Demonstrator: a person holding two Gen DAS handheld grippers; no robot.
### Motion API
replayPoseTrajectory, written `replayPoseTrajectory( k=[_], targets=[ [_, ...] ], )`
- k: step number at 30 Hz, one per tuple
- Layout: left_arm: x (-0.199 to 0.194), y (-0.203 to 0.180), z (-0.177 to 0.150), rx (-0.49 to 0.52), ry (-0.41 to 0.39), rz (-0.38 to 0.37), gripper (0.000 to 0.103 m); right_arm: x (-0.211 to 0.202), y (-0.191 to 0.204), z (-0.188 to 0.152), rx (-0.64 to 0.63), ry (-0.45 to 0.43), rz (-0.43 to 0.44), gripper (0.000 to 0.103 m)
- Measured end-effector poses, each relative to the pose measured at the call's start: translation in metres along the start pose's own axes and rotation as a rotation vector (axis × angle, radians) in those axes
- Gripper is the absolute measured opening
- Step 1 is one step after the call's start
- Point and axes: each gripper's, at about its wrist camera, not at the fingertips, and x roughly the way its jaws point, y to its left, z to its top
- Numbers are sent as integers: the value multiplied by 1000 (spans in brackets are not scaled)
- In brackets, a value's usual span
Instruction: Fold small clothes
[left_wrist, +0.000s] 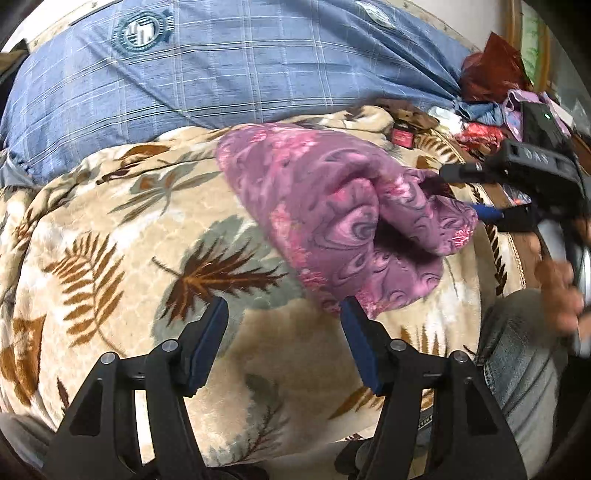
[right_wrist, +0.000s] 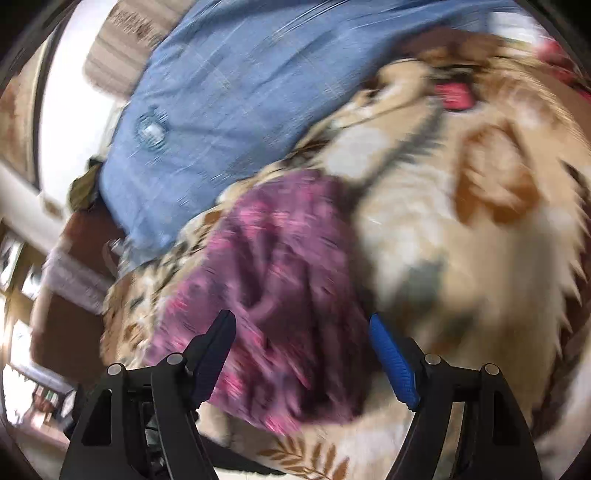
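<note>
Purple floral garment (left_wrist: 332, 206) | folded | long axis upper-left to lower-right | on blanket (left_wrist: 110, 240)

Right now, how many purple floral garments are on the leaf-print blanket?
1. The purple floral garment lies folded on the leaf-print blanket, ahead of the open left tongs. More clothes sit in the pile at far right; others may be hidden there.

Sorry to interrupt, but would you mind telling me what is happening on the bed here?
A person is folding small clothes with a pair of hand-held tongs. A purple floral garment lies folded over on the leaf-patterned blanket. Both the left tongs and the right tongs stand open, gripping nothing; the garment lies free just ahead of them. A heap of other clothes lies at the far right, beside a blue checked pillow.
</note>
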Motion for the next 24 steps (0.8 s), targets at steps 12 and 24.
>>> replayPoseTrajectory(
  k=[12, 24],
  targets=[
    [21, -18, 39, 60, -66, 35, 57, 29, -3, -24, -1, 84, 6, 17],
    [50, 78, -28, -332, 63, -221, 18, 45, 8, -50, -52, 190, -38, 11]
  ],
)
